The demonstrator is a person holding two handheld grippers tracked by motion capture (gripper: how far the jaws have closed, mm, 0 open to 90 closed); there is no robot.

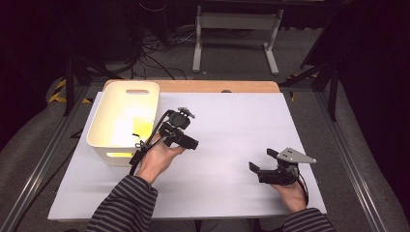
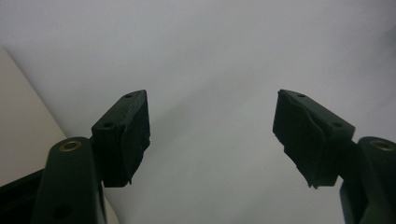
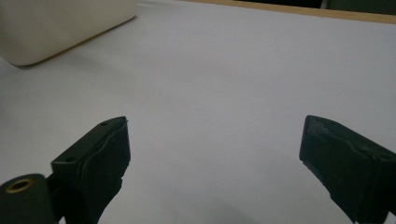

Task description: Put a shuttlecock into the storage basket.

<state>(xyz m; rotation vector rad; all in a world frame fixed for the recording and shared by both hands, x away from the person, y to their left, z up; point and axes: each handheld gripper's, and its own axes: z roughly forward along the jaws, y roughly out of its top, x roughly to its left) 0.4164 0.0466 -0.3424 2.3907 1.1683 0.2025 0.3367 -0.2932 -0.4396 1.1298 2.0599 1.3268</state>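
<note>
White plastic bin (image 1: 123, 121) sits just beside the left gripper (image 1: 186, 140); both grippers' fingers are spread, empty. A careless swing could knock it.

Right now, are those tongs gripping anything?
No. Both the left tongs and the right tongs are open, with nothing between them.

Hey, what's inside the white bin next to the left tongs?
Something yellow lies on the floor of the white bin, against the near wall. That wall and the left tongs hide part of it, so I cannot identify it.
</note>
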